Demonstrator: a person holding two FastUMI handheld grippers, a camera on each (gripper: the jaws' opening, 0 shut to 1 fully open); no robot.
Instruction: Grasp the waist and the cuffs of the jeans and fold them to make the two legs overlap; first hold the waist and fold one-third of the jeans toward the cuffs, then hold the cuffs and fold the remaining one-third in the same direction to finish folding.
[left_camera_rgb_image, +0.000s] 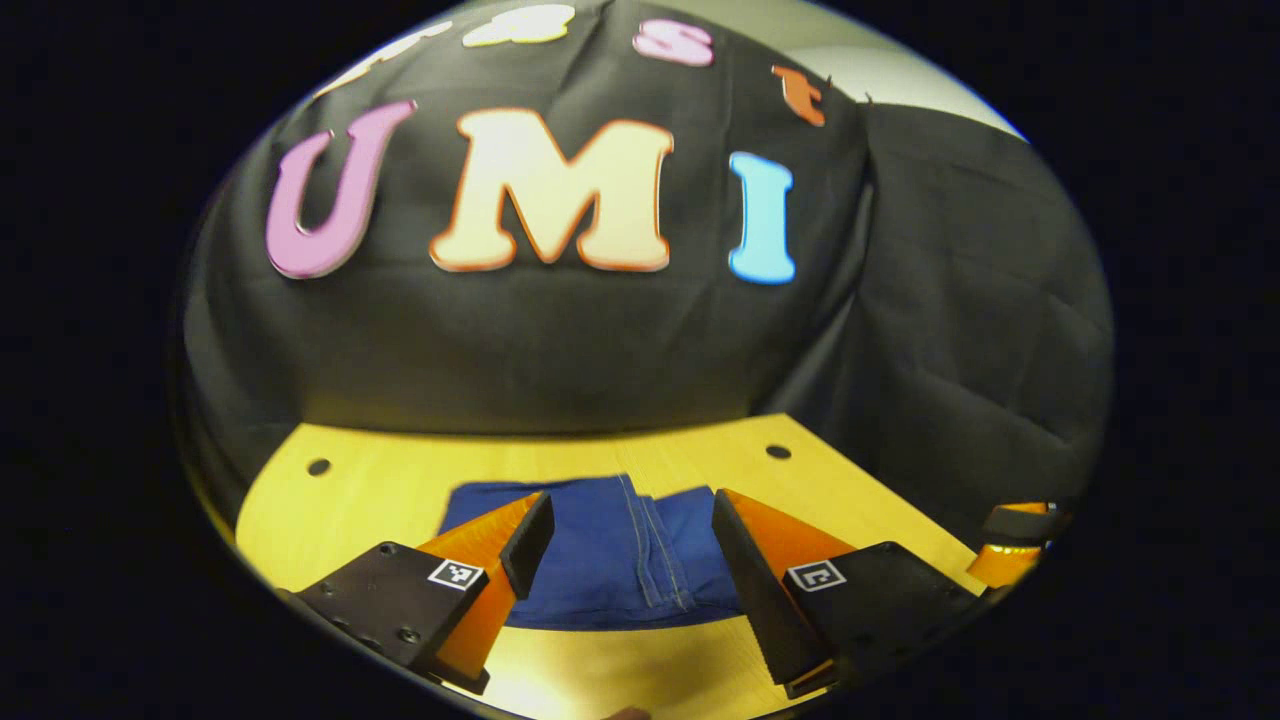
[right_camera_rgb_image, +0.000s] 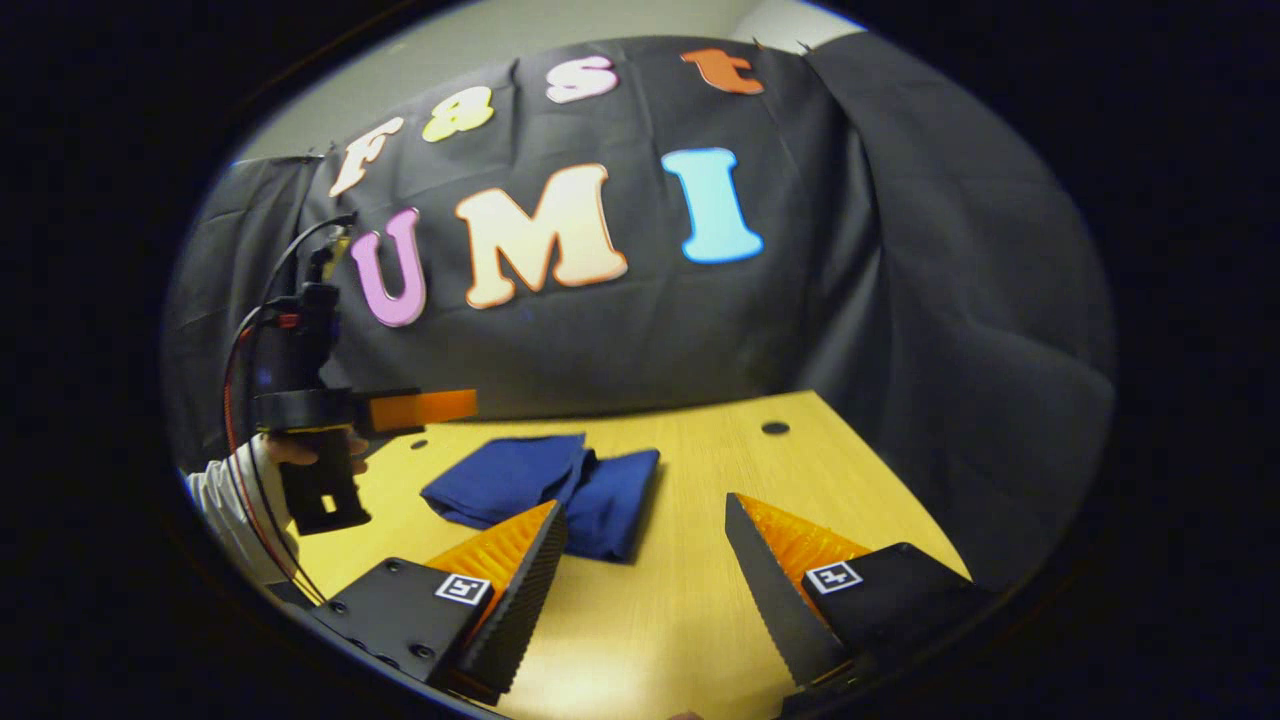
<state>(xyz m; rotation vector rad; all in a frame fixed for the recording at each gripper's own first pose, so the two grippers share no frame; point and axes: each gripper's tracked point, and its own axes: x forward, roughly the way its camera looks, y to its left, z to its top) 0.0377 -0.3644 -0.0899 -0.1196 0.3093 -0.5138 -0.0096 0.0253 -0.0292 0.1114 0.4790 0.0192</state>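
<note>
Both tongs are held wide apart, nothing gripped: left tongs, right tongs. The folded blue denim jeans are seen at 12 o'clock on the yellow wooden desk.

Recording booth / lab rig, not a home. Black cloth wall draped behind and to the side of a bare wooden table with drilled holes. Plain pale room wall above the cloth. Handheld gripper with trailing cables and fiducial markers.
</note>
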